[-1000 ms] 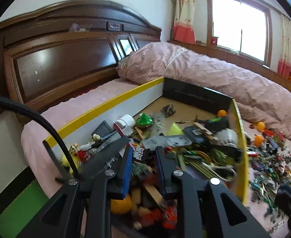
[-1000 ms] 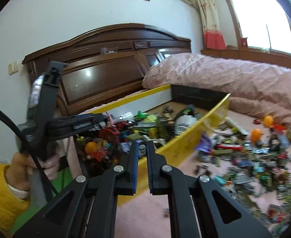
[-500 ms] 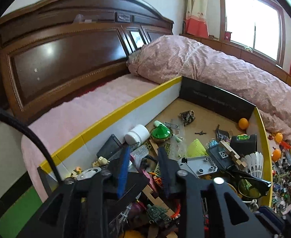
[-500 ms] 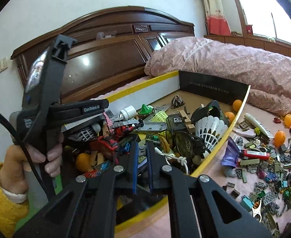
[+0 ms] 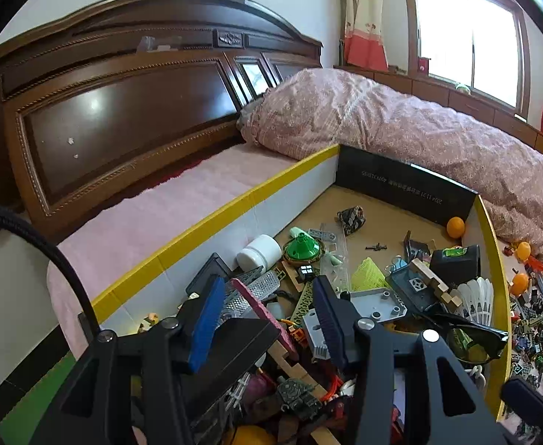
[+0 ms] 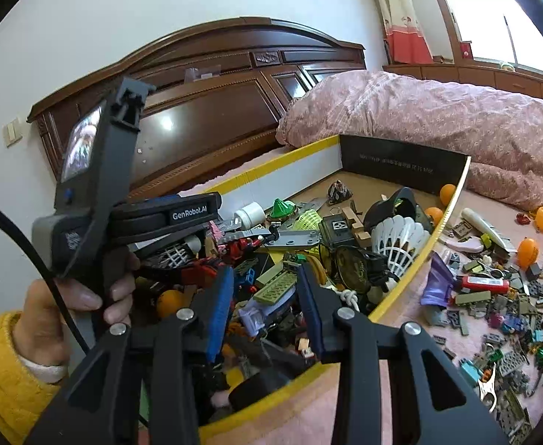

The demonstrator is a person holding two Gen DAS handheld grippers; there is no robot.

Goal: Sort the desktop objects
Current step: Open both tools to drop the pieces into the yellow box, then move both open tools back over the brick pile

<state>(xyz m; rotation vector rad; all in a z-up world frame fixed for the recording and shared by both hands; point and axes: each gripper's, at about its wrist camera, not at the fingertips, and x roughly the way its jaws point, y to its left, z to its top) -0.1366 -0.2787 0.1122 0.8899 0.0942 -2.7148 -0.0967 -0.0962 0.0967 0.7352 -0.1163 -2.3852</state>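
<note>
While both my grippers hang over the box (image 5: 212, 218) w/ toys, left (image 5: 267, 311) & right (image 6: 265, 296) jaws are spreading, pinching nothing.

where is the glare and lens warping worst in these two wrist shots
Left wrist view: the window is blown out white, the headboard bows and carries a bright reflection. Right wrist view: the window is overexposed too, the box rim curves, and dark vignette fills the corners.

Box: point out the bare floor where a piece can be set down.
Bare cardboard lies at the far end of the box, between the black end wall, the white side wall and the orange ball. The near half, under both grippers, is piled with toys.
</note>
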